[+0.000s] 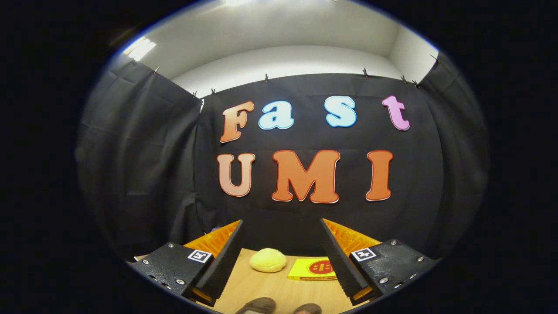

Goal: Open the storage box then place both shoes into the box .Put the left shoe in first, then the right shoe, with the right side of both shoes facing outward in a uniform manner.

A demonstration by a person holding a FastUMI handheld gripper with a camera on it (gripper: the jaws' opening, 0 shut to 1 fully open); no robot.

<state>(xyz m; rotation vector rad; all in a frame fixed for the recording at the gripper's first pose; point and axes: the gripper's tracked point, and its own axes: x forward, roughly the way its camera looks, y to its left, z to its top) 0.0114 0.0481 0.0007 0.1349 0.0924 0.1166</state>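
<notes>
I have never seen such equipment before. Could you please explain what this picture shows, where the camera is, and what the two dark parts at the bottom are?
The camera rides on a hand-held gripper, a two-finger tool that a person carries instead of a robot arm. It looks forward along the tool, so the two ridged parts at the bottom are its fingers. They stand wide apart and hold nothing.

Between and just beyond them lies a wooden table. On it are a round yellow bun-like object and, beside it, a flat yellow packet with a red mark. Nearest the camera, two brown rounded shapes peek in; they may be the shoes, but too little shows to be sure. Behind hangs the booth's black cloth wall.
</notes>
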